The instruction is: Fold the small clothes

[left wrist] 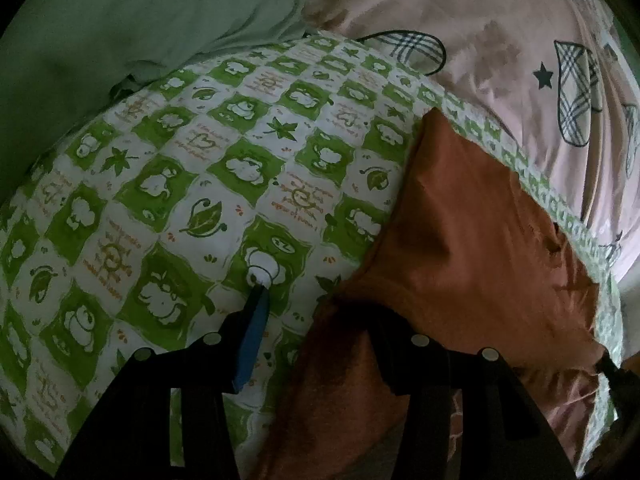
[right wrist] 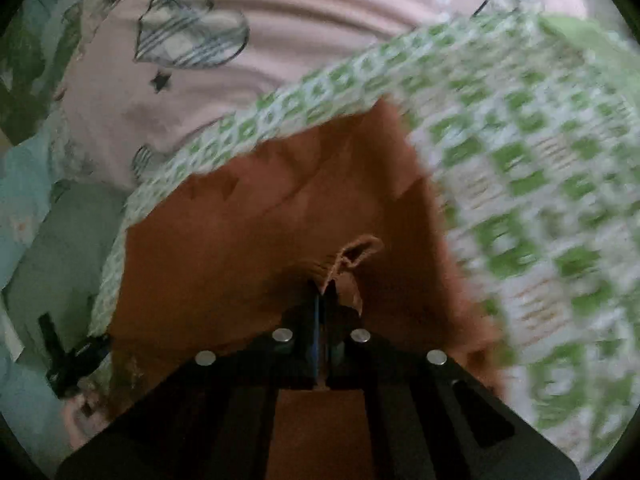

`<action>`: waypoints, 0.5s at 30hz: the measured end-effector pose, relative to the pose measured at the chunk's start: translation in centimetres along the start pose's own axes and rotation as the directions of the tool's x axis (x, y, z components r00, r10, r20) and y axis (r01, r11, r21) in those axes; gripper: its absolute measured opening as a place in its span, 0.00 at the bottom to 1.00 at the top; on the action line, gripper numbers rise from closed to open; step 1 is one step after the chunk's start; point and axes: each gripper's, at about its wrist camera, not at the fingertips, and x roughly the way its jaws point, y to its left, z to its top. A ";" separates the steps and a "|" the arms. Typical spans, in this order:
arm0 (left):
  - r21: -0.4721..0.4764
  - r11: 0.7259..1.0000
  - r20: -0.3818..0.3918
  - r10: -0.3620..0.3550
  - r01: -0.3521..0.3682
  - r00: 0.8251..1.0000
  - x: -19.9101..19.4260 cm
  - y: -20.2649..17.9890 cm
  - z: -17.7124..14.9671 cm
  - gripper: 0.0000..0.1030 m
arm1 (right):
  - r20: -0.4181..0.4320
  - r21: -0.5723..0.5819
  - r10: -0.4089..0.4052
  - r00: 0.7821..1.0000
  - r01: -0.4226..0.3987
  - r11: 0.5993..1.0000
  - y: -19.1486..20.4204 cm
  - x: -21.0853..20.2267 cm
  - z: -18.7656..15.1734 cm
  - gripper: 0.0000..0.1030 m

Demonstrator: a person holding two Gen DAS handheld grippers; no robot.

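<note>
Garment: rust-orange cloth point(right wrist: 248, 232) lies spread on the green-and-white checked sheet point(left wrist: 192, 168) of a bed, just ahead of and under both grippers.
Right gripper: right gripper point(right wrist: 322, 292) has its jaws fully together, pinching a ribbed hem edge of the cloth that bunches up right at the tips.
Left gripper: left gripper point(left wrist: 320, 312) stands about half open. Its blue-padded finger point(left wrist: 252, 340) rests over bare sheet, while the other finger is hidden behind a raised fold of the cloth, so I cannot tell whether it presses on anything.
Surroundings: pink quilt point(left wrist: 460, 40) with plaid shapes lies beyond the sheet, ahead of the grippers; pale green bedding point(left wrist: 140, 12) sits ahead and to the left of the left gripper.
Step in hand: likely lifting or carrying one hem across to make a fold.
Risk, thin grip: the right gripper seems to hold only the rim of the hem, so a quick pull could slip it free.
Risk, uneven fold: with the left side unsecured, the cloth may drag and crease crookedly.
Risk, snag: closing the left gripper low could catch the sheet too.
</note>
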 end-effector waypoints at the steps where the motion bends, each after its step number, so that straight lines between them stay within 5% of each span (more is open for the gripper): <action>1: 0.009 1.000 0.000 0.009 -0.009 1.000 0.0 -0.2 0.0 0.49 | -0.011 0.013 -0.038 0.999 0.038 0.999 -0.4 -0.1 0.1 0.02; 4: 0.014 1.000 -0.004 0.009 -0.009 1.000 -0.1 -0.1 -0.1 0.49 | 0.007 0.040 -0.165 0.986 0.165 0.986 -1.0 -1.1 0.0 0.04; 7: 0.011 1.000 -0.009 0.008 -0.008 1.000 -0.2 0.0 -0.1 0.49 | 0.046 -0.008 0.003 0.999 -0.003 1.000 1.0 -2.3 -0.5 0.06; 9: 0.010 1.000 -0.017 0.016 -0.015 1.000 -0.4 0.0 -0.1 0.49 | -0.057 -0.073 0.089 0.994 -0.093 0.993 2.9 -0.4 -0.9 0.13; 11: 0.012 0.999 -0.026 0.031 -0.030 0.999 -1.0 0.2 -0.3 0.49 | -0.146 -0.085 0.023 0.989 -0.036 0.996 3.1 2.5 -1.3 0.29; 12: 0.016 0.998 -0.026 0.055 -0.055 0.998 -1.5 0.4 -0.5 0.49 | -0.158 -0.078 -0.022 0.987 0.009 0.997 2.5 3.3 -1.4 0.32; 15: 0.028 0.992 -0.014 0.124 -0.124 0.992 -3.4 2.0 -1.1 0.48 | -0.139 0.034 0.027 0.990 -0.022 0.999 0.6 2.2 -1.5 0.31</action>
